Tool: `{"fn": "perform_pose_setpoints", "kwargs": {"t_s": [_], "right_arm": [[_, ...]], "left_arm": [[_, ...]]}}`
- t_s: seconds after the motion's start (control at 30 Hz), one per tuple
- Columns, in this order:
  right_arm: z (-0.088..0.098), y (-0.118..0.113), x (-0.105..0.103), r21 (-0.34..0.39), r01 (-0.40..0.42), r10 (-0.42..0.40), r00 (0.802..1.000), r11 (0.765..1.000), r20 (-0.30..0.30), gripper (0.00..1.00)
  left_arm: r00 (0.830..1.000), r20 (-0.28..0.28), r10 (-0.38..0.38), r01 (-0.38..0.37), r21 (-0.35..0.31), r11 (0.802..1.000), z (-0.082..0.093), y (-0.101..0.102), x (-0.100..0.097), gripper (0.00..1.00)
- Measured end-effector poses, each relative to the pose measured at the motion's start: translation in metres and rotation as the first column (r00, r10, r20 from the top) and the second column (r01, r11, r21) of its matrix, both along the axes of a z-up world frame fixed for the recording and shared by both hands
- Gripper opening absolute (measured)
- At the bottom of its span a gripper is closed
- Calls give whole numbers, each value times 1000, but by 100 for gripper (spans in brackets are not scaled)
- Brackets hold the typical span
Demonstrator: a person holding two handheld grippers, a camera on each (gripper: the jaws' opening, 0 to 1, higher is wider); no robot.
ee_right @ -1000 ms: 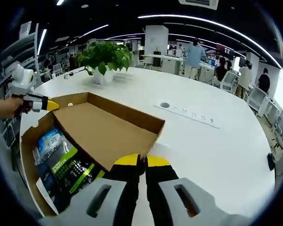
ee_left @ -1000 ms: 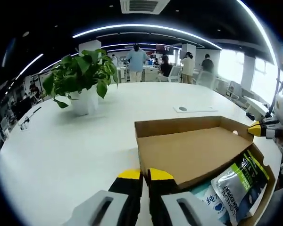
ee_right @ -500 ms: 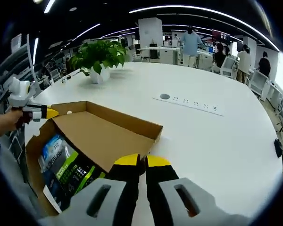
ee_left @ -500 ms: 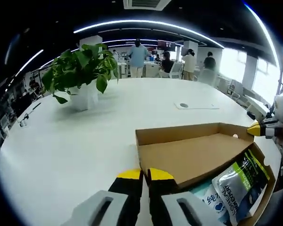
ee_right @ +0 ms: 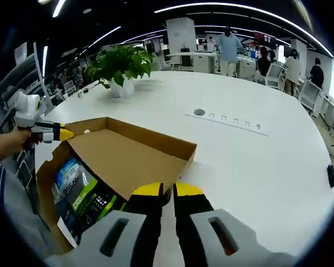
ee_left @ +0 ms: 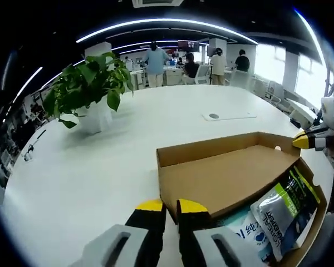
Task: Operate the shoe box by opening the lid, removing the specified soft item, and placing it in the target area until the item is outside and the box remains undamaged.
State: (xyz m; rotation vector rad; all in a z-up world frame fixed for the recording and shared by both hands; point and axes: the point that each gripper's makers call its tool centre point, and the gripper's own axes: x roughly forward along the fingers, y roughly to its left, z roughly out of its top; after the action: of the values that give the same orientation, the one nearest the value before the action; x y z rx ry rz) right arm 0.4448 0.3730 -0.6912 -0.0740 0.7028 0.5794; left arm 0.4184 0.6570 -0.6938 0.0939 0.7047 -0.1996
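Open office: big white table [ee_left: 100,167], potted plant [ee_left: 89,92], curved ceiling light strips [ee_left: 161,22].

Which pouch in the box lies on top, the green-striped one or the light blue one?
The green-striped pouch; it overlaps the light blue pouch, which is partly tucked beneath it inside the shoe box.

Bright ceiling strips — fisheye-warped edges

Left claw [ee_left: 166,207], right claw [ee_right: 167,190]: black jaws, yellow tips, grey bodies
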Motion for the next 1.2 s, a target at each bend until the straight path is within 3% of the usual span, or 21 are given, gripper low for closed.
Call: {"fn": "perform_pose_setpoints", "kwargs": {"t_s": [0.3,0.53,0.77,0.97,1.2], "right_arm": [[15,4,-12,-5,-58,58,998,998,40,22],[21,8,-28,-41,-130,132,990,991,56,28],[27,14,-43,-76,-199,204,977,977,67,29],[28,18,-54,-82,-235,239,969,969,57,30],[19,21,-68,-93,-279,280,960,956,3,30]], "left_arm": [[1000,18,-25,25,6,1000,13,-9,-8,27],[998,38,-50,50,15,999,25,-15,-23,33],[994,54,-90,91,-4,996,33,-27,-36,32],[990,36,-133,135,-36,990,31,-45,-48,32],[983,-17,-183,182,-79,980,12,-64,-67,33]]}}
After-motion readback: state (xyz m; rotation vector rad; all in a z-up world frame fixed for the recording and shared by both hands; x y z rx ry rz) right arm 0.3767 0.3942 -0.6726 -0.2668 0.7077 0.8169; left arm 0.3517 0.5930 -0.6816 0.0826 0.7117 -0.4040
